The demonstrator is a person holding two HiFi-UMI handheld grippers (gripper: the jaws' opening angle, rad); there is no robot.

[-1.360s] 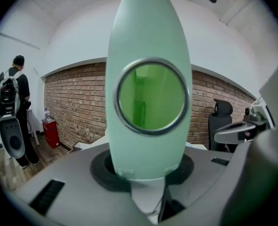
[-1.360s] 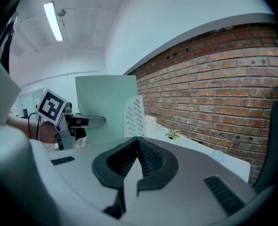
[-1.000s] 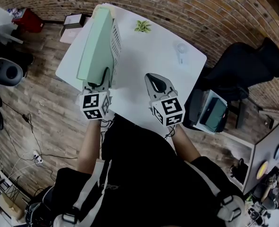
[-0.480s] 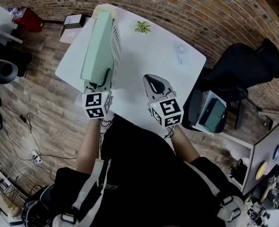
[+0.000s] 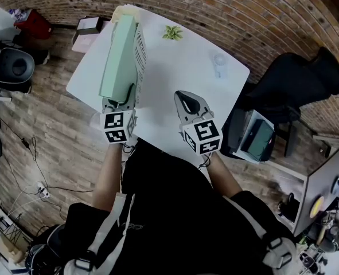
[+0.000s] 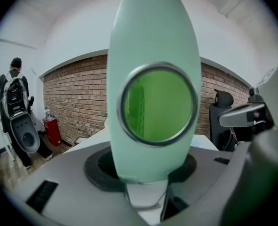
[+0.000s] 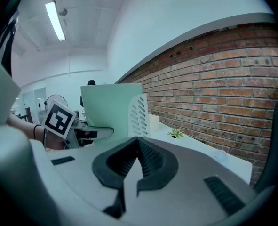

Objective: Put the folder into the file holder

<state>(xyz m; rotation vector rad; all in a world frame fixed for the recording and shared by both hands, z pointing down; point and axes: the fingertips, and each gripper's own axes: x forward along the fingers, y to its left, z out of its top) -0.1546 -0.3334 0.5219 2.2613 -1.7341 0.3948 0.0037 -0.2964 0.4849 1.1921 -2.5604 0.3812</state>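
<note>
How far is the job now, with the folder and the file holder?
Done: the green folder stands upright in the white file holder, beside its slotted wall. In hand: the left gripper is opening its jaws, with the folder's spine between them; the right gripper is shut and empty. Left: draw the left gripper back. Whether the folder sits fully down, I cannot tell.

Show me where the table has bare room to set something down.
The widest bare patch of table lies between the file holder, the plant and the right tool. The left edge is crowded: the folder stands at the holder, with the left tool, jaws opening, around its near end.
</note>
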